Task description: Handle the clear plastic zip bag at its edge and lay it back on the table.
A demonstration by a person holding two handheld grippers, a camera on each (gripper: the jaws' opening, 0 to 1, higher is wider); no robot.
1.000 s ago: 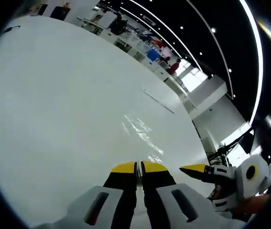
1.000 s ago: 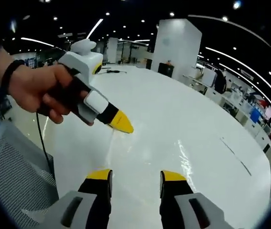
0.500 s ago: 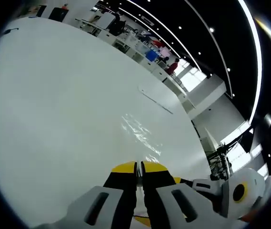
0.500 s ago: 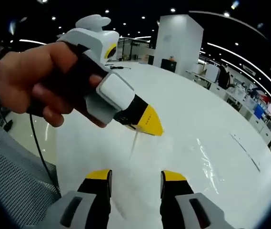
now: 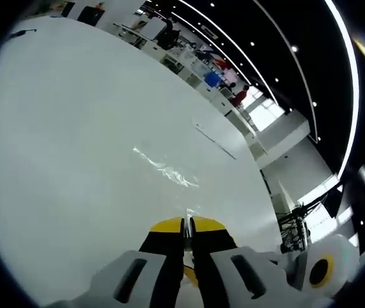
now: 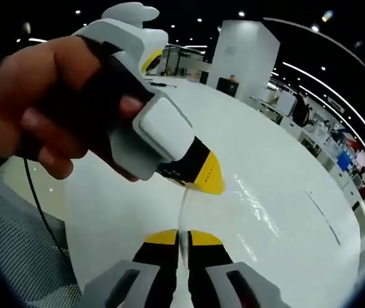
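Note:
The clear zip bag (image 5: 166,172) shows as faint glints over the white table (image 5: 67,128). My left gripper (image 5: 186,224) is shut, with a thin strip of the bag's edge between its yellow tips. In the right gripper view the bag's edge (image 6: 182,210) runs as a thin upright line from the left gripper (image 6: 209,177), held by a hand (image 6: 34,115), down into my right gripper (image 6: 183,237). That gripper is shut on the same edge. The two grippers are close together, just above the table (image 6: 278,154). The right gripper's white body (image 5: 326,269) sits at the lower right.
A grey mesh chair (image 6: 15,250) and a dangling black cable (image 6: 38,192) lie off the table's near side. Desks and people (image 5: 224,80) line the far side of the hall. A white pillar (image 6: 243,54) stands behind the table.
My right gripper, open a second ago, has shut on the bag's edge. The left gripper has stayed shut, and the two grippers have drawn closer together.

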